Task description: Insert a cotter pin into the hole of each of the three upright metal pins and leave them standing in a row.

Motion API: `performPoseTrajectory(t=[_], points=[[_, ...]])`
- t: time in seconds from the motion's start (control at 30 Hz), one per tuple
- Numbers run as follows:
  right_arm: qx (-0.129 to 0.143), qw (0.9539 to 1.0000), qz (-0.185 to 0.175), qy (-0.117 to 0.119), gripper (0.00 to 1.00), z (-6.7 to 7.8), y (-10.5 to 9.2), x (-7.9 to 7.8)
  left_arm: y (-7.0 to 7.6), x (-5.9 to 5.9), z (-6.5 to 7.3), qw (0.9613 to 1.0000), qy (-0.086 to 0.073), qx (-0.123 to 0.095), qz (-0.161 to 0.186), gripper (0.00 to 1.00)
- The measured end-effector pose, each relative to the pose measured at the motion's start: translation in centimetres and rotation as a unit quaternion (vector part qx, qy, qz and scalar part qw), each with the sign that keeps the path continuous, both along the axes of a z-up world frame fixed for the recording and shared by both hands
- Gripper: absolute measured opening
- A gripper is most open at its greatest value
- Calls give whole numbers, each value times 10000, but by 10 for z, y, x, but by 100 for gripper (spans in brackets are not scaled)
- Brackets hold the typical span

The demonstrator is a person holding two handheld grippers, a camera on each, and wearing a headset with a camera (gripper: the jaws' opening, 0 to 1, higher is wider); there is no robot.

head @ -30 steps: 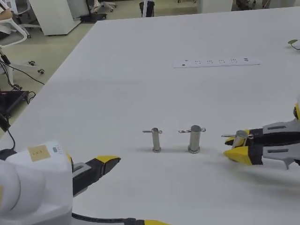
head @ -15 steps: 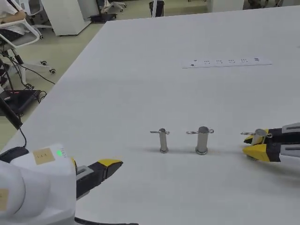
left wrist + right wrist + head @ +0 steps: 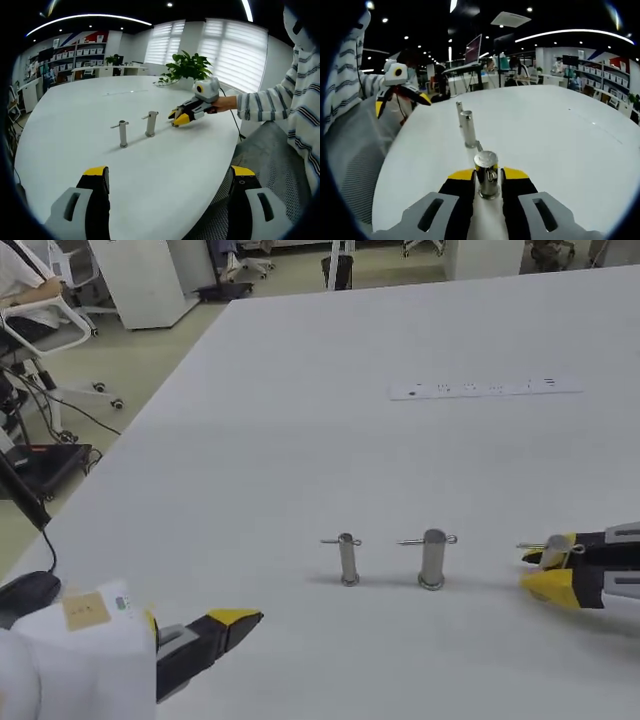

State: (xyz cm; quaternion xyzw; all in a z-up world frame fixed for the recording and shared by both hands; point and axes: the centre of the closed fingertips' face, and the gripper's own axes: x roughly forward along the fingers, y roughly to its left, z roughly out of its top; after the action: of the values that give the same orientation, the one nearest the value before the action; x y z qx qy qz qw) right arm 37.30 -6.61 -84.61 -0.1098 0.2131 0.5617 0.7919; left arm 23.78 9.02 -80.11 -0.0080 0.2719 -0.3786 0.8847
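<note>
We judge the last step is in hand: our right tool pinches the third metal pin, upright on the desk in line with the middle pin and left pin. Next we must release without tipping it. Our left tool hangs spread. How far the third cotter pin sits through is hard to make out.

In the head view, the right gripper is cut off by the right edge, and the lower half of the third pin is hidden behind its yellow jaw tips. The left gripper is cropped by the bottom edge, so that one jaw is lost. In the right gripper view, the far pin is largely covered by the middle pin. The markings on the power strip are too small to be read.
</note>
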Motion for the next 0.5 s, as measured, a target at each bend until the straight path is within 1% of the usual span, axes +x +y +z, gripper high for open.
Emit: performPoseTrajectory(t=[0.03,0.07,0.1,0.13,0.2,0.23,0.27,0.3,0.33,0.37,0.4,0.43,0.47,0.5], points=[[0,9999,-106,22,28,1,-2,2,0,0,1,10000,-10,1,7,99],[65,9998,-176,18,33,5,-4,4,1,1,2,10000,-27,-8,20,99],[145,9995,-264,90,35,8,-5,4,2,1,3,10000,-41,-19,34,99],[280,9985,-421,222,38,14,-6,5,3,2,4,10000,-60,-33,56,99],[346,9979,-508,199,46,22,-9,6,5,4,7,9999,-107,-45,75,99],[374,9973,-596,231,52,26,-10,6,6,4,8,9999,-126,-47,88,99],[495,9954,-750,318,57,33,-12,7,7,5,10,9998,-156,-51,115,99],[597,9947,-779,306,64,38,-12,7,8,6,11,9997,-172,-56,137,99],[697,9931,-883,342,68,46,-13,7,10,7,12,9996,-197,-65,173,99],[680,9924,-946,387,72,49,-14,5,11,8,13,9996,-210,-74,199,99],[636,9913,-1042,484,78,51,-17,4,12,9,14,9994,-245,-79,220,99],[582,9911,-1103,467,82,54,-18,2,14,11,17,9992,-323,-82,240,99],[548,9914,-1125,385,84,57,-20,0,15,12,18,9991,-339,-93,255,99],[420,9915,-1192,323,83,58,-23,-3,17,14,21,9988,-368,-131,304,99]])
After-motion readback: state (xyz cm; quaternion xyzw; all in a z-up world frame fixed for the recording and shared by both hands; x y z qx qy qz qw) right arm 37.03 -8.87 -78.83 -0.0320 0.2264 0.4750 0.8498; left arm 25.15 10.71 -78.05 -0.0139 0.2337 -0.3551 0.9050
